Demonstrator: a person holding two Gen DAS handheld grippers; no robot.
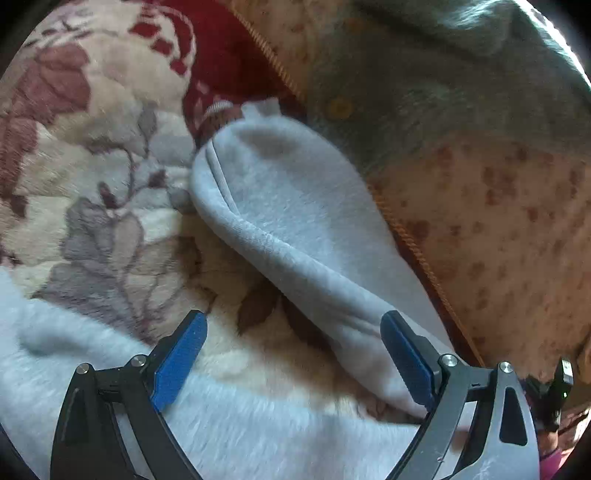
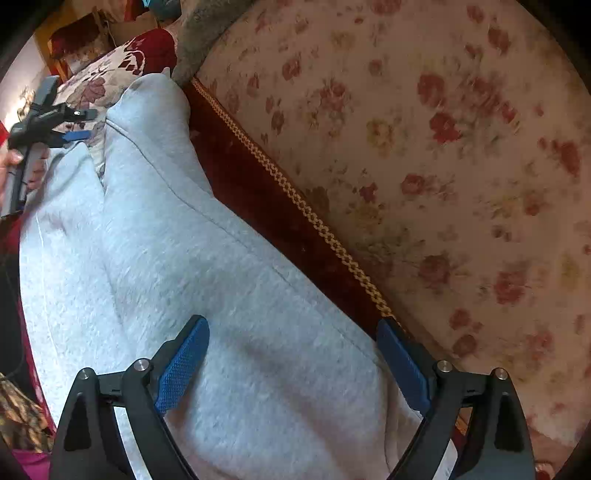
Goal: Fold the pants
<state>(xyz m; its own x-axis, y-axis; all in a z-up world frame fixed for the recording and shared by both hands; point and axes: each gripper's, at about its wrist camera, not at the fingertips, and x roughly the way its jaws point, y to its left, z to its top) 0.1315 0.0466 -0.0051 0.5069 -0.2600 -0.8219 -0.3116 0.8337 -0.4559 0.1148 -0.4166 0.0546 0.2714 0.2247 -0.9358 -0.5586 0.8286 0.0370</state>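
Light grey fleece pants (image 2: 207, 258) lie on a floral blanket, one leg (image 1: 295, 221) running along the sofa back toward its cuff (image 1: 258, 109). My left gripper (image 1: 293, 325) is open, its blue pads above the gap between the two legs, the right pad (image 1: 406, 358) touching the far leg's edge. My right gripper (image 2: 291, 332) is open, hovering over the wide upper part of the pants near the sofa back. The left gripper also shows in the right wrist view (image 2: 79, 125), open, over the near leg.
A floral blanket (image 1: 110, 166) covers the seat. The sofa back (image 2: 424, 166) with flowered fabric and braided gold trim (image 2: 303, 206) borders the pants on the right. A grey throw (image 1: 424, 85) hangs over the back. Furniture stands far left (image 2: 85, 33).
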